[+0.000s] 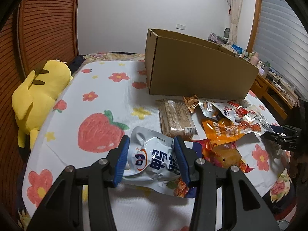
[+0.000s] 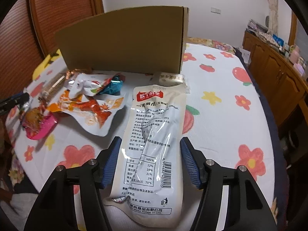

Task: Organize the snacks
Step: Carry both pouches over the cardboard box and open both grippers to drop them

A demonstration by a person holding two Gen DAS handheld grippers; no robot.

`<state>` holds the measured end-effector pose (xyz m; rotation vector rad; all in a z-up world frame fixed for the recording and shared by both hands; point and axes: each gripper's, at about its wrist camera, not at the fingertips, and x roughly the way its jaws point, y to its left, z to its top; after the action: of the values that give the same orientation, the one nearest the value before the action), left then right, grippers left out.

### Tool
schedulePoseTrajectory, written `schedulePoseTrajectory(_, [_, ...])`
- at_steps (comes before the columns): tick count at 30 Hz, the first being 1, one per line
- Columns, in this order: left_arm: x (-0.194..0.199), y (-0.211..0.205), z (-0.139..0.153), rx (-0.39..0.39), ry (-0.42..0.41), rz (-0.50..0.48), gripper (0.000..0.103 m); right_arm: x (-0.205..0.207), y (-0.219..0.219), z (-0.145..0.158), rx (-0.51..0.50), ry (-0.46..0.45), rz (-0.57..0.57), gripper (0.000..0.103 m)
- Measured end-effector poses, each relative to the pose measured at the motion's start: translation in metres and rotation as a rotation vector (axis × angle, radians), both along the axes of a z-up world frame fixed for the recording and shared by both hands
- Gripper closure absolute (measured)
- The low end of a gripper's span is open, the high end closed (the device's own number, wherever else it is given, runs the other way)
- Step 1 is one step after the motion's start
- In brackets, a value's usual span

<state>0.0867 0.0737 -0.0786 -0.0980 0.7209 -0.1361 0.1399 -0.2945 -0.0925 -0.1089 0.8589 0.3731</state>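
My left gripper (image 1: 151,146) has its blue pads against both sides of a crumpled white-and-blue snack pouch (image 1: 154,159) lying on the flower-print cloth. My right gripper (image 2: 151,144) straddles a long white vacuum-packed snack pouch (image 2: 154,138); its right pad touches the pouch edge and the left pad stands slightly clear. An open brown cardboard box (image 1: 194,71) stands behind a pile of snack packets (image 1: 227,121). The box (image 2: 123,42) and the pile (image 2: 82,100) also show in the right wrist view. The right gripper shows at the left wrist view's right edge (image 1: 283,134).
A yellow plush toy (image 1: 38,94) lies at the bed's left edge by a wooden slatted door (image 1: 42,28). A wafer pack (image 1: 177,119) lies in front of the box. A wooden cabinet (image 2: 273,65) with small items stands to the right.
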Motion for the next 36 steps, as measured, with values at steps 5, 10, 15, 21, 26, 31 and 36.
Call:
schedulePoseTrajectory(5, [-0.005,-0.002,0.01,0.003,-0.046,0.007,0.058,-0.01,-0.003,0.01,0.028,-0.038,-0.002,0.04])
schedulePoseTrajectory(10, [-0.009,-0.005,0.024,0.002,-0.096,0.007,0.058,-0.017,-0.004,0.023,0.045,-0.071,0.0,0.039])
schedulePoseTrajectory(15, [-0.006,-0.01,0.042,-0.006,-0.138,-0.006,0.058,-0.024,-0.002,0.041,0.055,-0.116,0.012,0.039])
schedulePoseTrajectory(21, [0.009,-0.024,0.071,0.005,-0.196,-0.044,0.058,-0.026,0.006,0.066,0.055,-0.174,0.047,0.038])
schedulePoseTrajectory(26, [0.029,-0.032,0.094,0.031,-0.247,-0.066,0.058,-0.016,0.013,0.085,0.041,-0.218,0.065,0.038])
schedulePoseTrajectory(31, [0.054,-0.035,0.114,0.03,-0.269,-0.068,0.058,0.002,0.017,0.103,0.037,-0.264,0.071,0.038])
schedulePoseTrajectory(36, [0.077,-0.033,0.127,0.035,-0.288,-0.063,0.058,0.027,0.022,0.122,0.051,-0.29,0.07,0.038])
